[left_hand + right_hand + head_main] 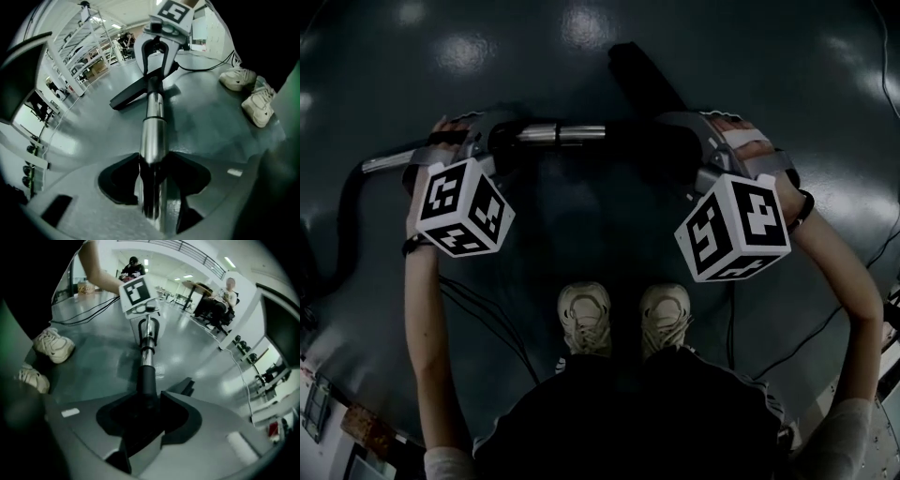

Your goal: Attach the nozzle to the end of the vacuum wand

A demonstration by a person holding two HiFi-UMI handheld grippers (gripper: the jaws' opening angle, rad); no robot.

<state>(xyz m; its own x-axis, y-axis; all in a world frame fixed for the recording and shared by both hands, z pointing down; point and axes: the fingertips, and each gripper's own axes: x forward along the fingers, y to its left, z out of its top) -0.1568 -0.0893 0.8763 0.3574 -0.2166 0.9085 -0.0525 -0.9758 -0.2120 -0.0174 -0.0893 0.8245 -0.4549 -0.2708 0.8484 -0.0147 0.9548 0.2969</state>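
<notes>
We stand on a dark, glossy floor [609, 234], our pair of pale trainers [584, 317] near the bottom of the head view, and hold the work out on the far side of them, above the floor. Our left gripper [152, 161] has its jaws closed partway onto the shiny, round metal vacuum wand [153, 136]. The tube runs straight out between the pads, which press on it from both sides. Our right gripper [143, 401] is set a little wider, and its jaws close around the round neck of the black plastic nozzle [144, 376], which fills the gap between them. From the head view the wand lies level across the scene from left to right, with the nozzle at its right end, between the two grippers. The nozzle's neck stands in line with the thinner end section of the wand and meets it there. We cannot tell whether it is pushed fully home. The flat, wedge-shaped head of the nozzle juts off to one side of the neck, away from us. The two grippers face each other along the tube, each with its white cube of black square markers turned towards us. Thin black cables [478, 309] trail over the floor on the near left, beside our feet.
</notes>
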